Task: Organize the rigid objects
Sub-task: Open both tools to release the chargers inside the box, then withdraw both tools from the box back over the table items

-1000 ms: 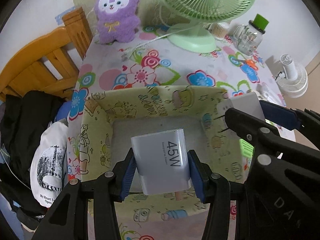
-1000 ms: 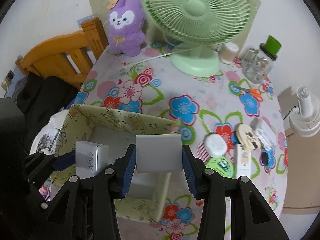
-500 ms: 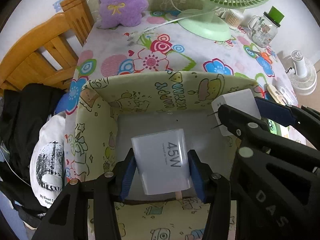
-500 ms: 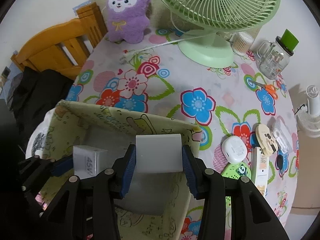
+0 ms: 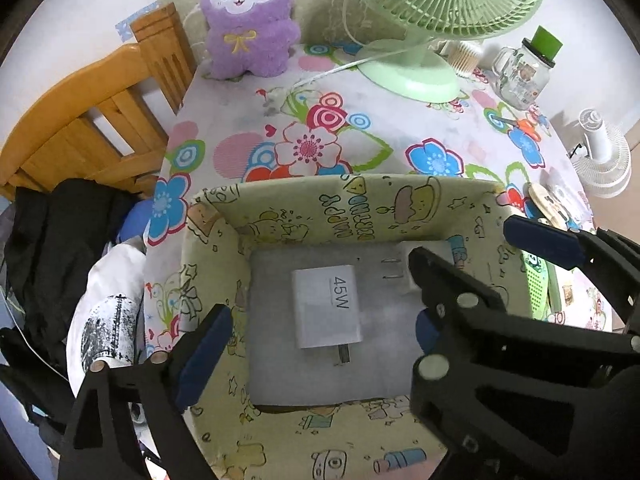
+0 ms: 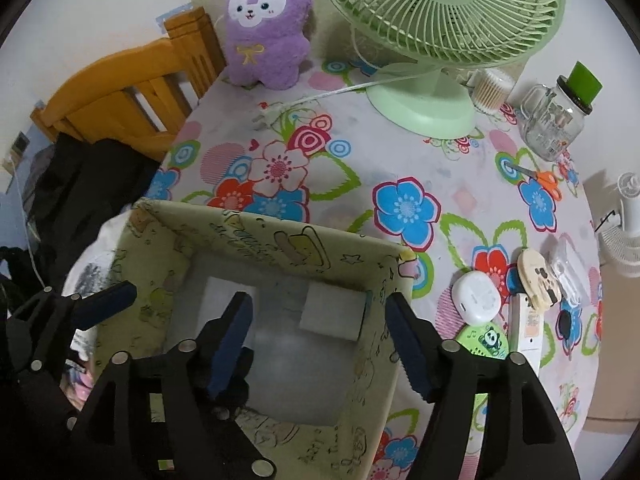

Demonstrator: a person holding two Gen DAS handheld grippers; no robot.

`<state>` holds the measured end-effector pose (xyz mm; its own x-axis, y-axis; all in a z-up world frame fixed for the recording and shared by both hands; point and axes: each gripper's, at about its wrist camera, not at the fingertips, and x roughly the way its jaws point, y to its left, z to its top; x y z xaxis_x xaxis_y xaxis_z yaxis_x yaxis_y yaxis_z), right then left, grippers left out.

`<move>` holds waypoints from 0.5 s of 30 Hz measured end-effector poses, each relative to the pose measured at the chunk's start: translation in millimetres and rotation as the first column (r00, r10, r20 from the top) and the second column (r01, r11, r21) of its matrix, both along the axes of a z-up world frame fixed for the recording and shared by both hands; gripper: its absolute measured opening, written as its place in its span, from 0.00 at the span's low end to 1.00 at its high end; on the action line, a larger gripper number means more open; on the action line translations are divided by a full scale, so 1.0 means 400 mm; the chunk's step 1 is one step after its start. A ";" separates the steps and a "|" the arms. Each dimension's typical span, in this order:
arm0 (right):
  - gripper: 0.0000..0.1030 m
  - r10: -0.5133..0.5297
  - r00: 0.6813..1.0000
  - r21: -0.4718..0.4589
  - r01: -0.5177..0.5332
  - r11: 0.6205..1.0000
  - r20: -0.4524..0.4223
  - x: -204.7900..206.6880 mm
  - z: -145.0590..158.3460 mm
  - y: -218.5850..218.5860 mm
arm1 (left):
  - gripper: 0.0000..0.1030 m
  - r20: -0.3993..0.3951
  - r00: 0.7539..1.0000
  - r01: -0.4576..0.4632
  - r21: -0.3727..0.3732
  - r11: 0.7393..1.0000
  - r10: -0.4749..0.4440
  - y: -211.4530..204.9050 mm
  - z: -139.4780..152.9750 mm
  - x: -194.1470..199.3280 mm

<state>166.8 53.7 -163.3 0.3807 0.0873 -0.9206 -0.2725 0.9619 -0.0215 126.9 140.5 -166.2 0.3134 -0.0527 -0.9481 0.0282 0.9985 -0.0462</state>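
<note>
Two white rectangular plastic chargers lay on the grey floor of the yellow-green cartoon-printed fabric box: the white charger block printed "45W" sat near the middle, its plug end toward the camera, and the plain white charger with metal prongs lay beside the box's right wall, partly hidden behind the other claw in the left wrist view. The left claw stood released, its blue-padded jaws having just been opening, spread wide above the 45W block without touching it. The right claw was likewise released, its jaws having just been opening, with the plain charger lying free on the floor below and between them; its right jaw hung over the box's right wall. The box rested on the tabletop, covered with a bright flower-patterned cloth. Just right of the box lay a round white gadget, a green panda-printed case and a long white remote-like bar. Farther back stood a pale green desk fan, a purple plush bunny and a glass mug-jar with a green lid. A wooden chair stood at the tabletop's left edge.
</note>
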 end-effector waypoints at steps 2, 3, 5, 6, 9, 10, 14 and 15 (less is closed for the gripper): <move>0.84 -0.020 1.000 -0.009 0.020 1.000 0.011 -0.010 0.012 -0.006 | 0.94 0.009 1.000 0.007 0.005 1.000 -0.007 -0.005 0.012 -0.006; 0.86 -0.029 0.999 -0.017 0.029 0.999 0.022 -0.016 0.018 -0.008 | 0.94 0.015 1.000 0.011 0.011 1.000 -0.011 -0.008 0.017 -0.010; 0.86 -0.022 0.999 -0.011 0.022 1.000 0.032 -0.027 0.030 -0.015 | 0.95 0.023 1.000 0.013 0.020 1.000 -0.014 -0.014 0.028 -0.018; 0.86 -0.018 0.999 -0.005 0.019 1.000 0.029 -0.033 0.035 -0.021 | 0.95 0.026 1.000 0.015 0.022 1.000 -0.016 -0.019 0.032 -0.022; 0.86 -0.015 1.000 0.001 0.015 1.000 0.025 -0.043 0.047 -0.035 | 0.95 0.035 0.999 0.018 0.030 0.999 -0.019 -0.034 0.046 -0.036; 0.86 -0.013 1.000 0.002 0.013 1.000 0.027 -0.049 0.053 -0.042 | 0.95 0.037 0.999 0.019 0.032 0.999 -0.020 -0.038 0.050 -0.040; 0.87 -0.008 0.999 0.000 0.008 1.000 0.034 -0.068 0.071 -0.061 | 0.96 0.048 0.999 0.023 0.035 0.999 -0.024 -0.061 0.070 -0.057; 0.87 -0.008 0.999 -0.003 0.009 1.000 0.034 -0.071 0.075 -0.066 | 0.96 0.052 0.998 0.025 0.037 0.999 -0.027 -0.068 0.075 -0.061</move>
<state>138.2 27.2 -133.3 0.4124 0.0815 -0.9074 -0.2634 0.9641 -0.0332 102.5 113.5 -136.2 0.3617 -0.0273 -0.9319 0.0554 0.9984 -0.0077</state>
